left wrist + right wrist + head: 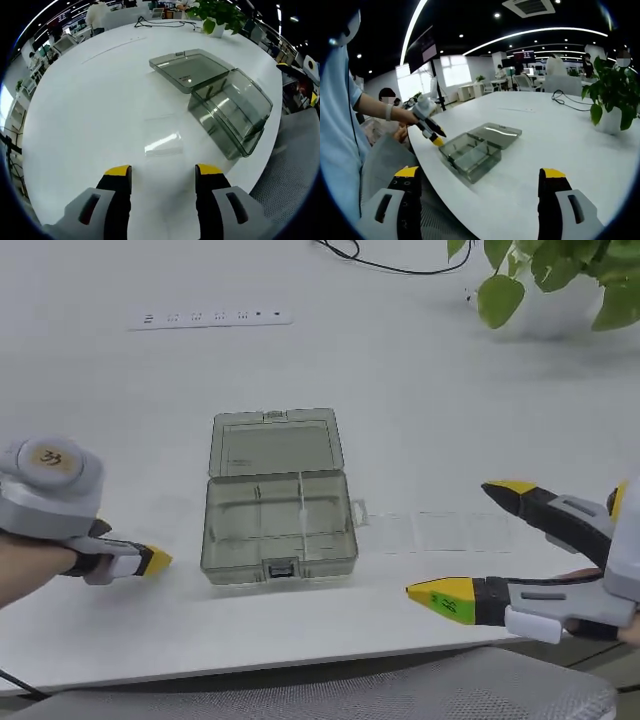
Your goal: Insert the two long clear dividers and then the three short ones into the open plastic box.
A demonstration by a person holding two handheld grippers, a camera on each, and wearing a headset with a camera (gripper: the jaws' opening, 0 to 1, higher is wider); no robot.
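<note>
The plastic box (pixel 280 525) sits open on the white desk (pixel 400 420), between my two claws, with its lid (pixel 275 440) folded back flat on the far side. I can make out faint lines inside the tub, but I cannot tell whether any of them is a seated divider.

A row of clear dividers (pixel 435 531) lies flat on the desk between the box and my right claw (pixel 470 540), just ahead of its jaws. That claw hovers with its yellow-tipped jaws spread wide and nothing between them. In its own view the box (pixel 470 152) lies ahead and a little left of centre.

My left claw (pixel 140 561) is on the other side of the box, low over the desk. In the left gripper view its jaws stand well apart and empty, and one clear divider (pixel 162 142) lies flat just in front of them, with the box (pixel 230 115) ahead and to their right.

Well beyond both claws are a power strip (pixel 210 317) and a potted plant (pixel 560 270).
</note>
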